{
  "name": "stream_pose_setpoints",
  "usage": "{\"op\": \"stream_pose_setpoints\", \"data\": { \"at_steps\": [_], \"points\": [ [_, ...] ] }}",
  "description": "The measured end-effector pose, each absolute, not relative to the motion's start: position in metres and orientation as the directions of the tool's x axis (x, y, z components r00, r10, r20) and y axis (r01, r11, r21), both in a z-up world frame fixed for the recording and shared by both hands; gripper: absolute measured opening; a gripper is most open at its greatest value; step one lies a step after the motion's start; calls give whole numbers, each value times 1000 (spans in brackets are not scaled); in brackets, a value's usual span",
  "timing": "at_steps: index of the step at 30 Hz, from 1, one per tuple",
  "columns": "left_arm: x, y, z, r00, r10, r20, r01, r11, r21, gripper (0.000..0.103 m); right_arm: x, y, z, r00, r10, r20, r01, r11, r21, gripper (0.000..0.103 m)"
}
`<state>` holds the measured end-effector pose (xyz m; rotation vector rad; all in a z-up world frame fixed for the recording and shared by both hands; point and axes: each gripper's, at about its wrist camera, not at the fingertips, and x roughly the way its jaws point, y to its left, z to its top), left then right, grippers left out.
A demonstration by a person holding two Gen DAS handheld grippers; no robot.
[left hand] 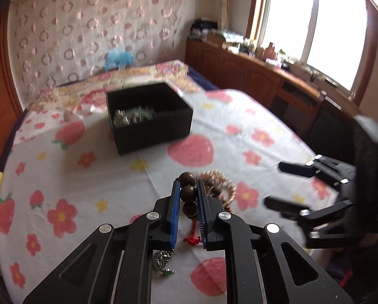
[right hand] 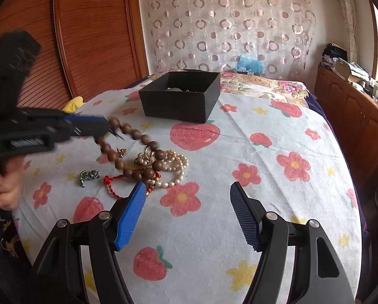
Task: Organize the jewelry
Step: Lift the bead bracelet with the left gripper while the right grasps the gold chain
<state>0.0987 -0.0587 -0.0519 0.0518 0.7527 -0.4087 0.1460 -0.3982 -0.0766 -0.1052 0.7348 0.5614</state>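
- My left tool (left hand: 189,192) clamps the wooden bead bracelet (right hand: 130,147), lifting one end above the bed (right hand: 239,215).
- My right tool (right hand: 189,210) hangs wide open, empty.
- The black box (right hand: 181,96) sits beyond.

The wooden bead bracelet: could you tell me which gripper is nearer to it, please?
Left. The left gripper is shut on the wooden bead bracelet, lifting one end; the right gripper is open, beside the jewelry pile, apart from it.
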Motion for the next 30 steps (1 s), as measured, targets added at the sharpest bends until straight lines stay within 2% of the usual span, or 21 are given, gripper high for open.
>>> {"op": "stream_pose_setpoints", "data": {
  "at_steps": [4, 7, 12, 22, 25, 30],
  "points": [
    [89, -49, -31, 688, -360, -630, 373, 920, -119, 12, 154, -393, -78, 586, 451, -673, -531, 841, 101, 71],
    [83, -40, -22, 708, -363, -606, 362, 923, -131, 12, 161, -387, -81, 563, 453, -691, -548, 831, 98, 62],
    [75, -22, -13, 735, -355, -577, 337, 931, -143, 12, 173, -374, -88, 524, 443, -727, -577, 813, 78, 57],
    [63, 2, -10, 757, -337, -560, 306, 940, -151, 12, 195, -361, -98, 516, 371, -772, -559, 829, 25, 32],
    [64, 6, -12, 757, -334, -561, 296, 942, -160, 12, 199, -361, -98, 536, 322, -780, -542, 840, -26, 30],
    [64, 8, -16, 755, -334, -564, 293, 942, -166, 12, 204, -362, -98, 527, 318, -788, -548, 836, -29, 30]
  ]
}}
